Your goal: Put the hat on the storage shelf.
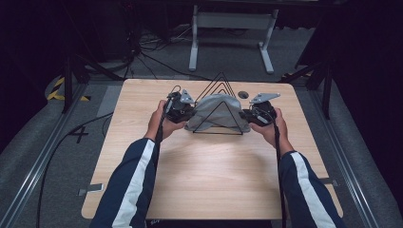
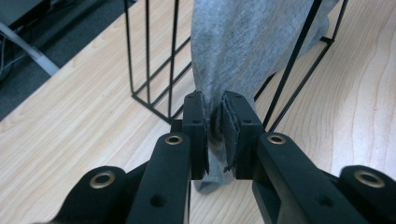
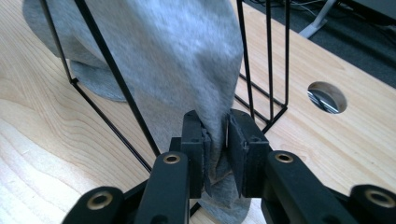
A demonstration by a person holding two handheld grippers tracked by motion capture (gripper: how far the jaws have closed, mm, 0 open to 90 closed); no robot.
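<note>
Cloth (image 1: 216,111), grey, drapes the black wire rack (image 1: 219,83) mid-tabletop (image 1: 209,175); my left tongs (image 2: 213,126) and right tongs (image 3: 215,133) each loosely pinch an end. I'd release evenly, withdrawing sideways without tugging.

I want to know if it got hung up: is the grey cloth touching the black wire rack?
Touching. In the high view the grey cloth drapes over the black wire rack; the right gripper view shows it lying against the wires.

A plain grey cloth (image 1: 216,111) drapes over a black wire rack (image 1: 219,85) on the pale wood-grain desk (image 1: 209,171); sleeves (image 1: 128,190) beside it are navy, white-striped.
</note>
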